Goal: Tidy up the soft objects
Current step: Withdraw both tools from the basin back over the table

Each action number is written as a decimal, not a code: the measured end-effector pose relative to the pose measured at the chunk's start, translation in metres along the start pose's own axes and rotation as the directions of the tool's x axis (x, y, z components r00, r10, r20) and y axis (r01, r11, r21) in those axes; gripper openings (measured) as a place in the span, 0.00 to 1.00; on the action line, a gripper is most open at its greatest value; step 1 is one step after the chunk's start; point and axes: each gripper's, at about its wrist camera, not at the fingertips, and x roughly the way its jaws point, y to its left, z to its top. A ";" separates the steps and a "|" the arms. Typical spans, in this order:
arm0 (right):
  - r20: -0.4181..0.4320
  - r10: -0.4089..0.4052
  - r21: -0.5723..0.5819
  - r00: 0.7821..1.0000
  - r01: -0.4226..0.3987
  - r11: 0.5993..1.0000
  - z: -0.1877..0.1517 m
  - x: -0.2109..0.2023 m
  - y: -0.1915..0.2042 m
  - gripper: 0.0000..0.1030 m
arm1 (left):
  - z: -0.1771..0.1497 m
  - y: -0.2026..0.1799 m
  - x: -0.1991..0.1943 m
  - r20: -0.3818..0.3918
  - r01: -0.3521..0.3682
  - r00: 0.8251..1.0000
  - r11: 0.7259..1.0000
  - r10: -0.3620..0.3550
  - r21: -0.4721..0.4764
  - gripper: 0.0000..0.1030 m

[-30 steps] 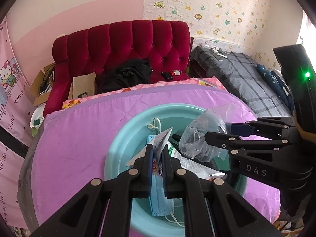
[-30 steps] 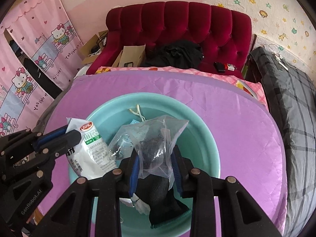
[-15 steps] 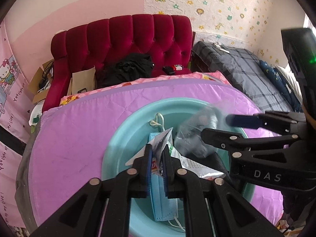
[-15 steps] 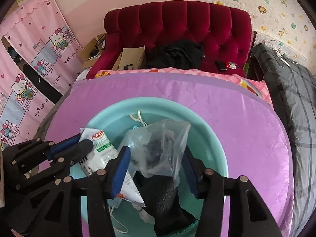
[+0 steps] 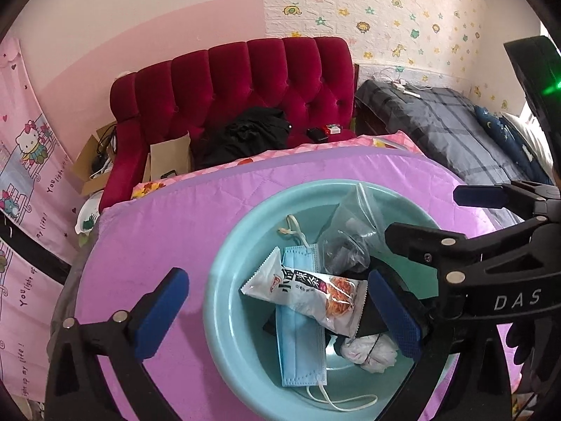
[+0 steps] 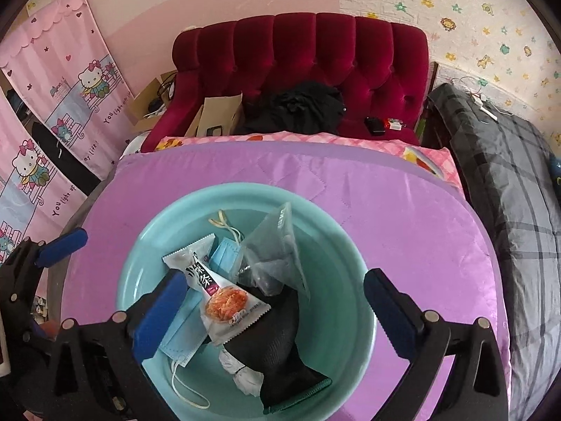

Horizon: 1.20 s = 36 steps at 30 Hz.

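Both released since a second ago: left gripper [image 5: 277, 308] and right gripper [image 6: 270, 312] now gaping, empty. Snack packet [image 6: 224, 294] and clear bag [image 6: 277, 252] lying in teal basin [image 6: 350, 245], probably settled. Drop-off done.

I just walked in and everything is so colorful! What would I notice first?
Probably the big teal basin on the purple quilt, holding a snack packet, a blue face mask and a clear plastic bag. Behind it stands a dark red tufted sofa, and black grippers with blue fingers hover open above the basin.
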 end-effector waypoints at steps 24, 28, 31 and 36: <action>0.054 -0.013 -0.022 0.998 0.014 1.000 -0.052 -0.073 0.009 1.00 | -0.045 -0.016 -0.073 0.044 -0.016 0.999 1.000 0.017 -0.013 1.00; 0.060 -0.017 -0.027 0.998 0.019 0.999 -0.066 -0.086 0.011 1.00 | -0.060 -0.018 -0.085 0.049 -0.027 0.998 0.999 0.028 -0.019 1.00; 0.067 -0.019 -0.036 0.998 0.021 0.999 -0.078 -0.095 0.013 1.00 | -0.070 -0.020 -0.095 0.052 -0.030 0.998 0.999 0.031 -0.027 1.00; 0.083 -0.022 -0.035 0.996 0.025 0.999 -0.097 -0.109 0.014 1.00 | -0.084 -0.024 -0.107 0.068 -0.039 0.997 0.999 0.041 -0.021 1.00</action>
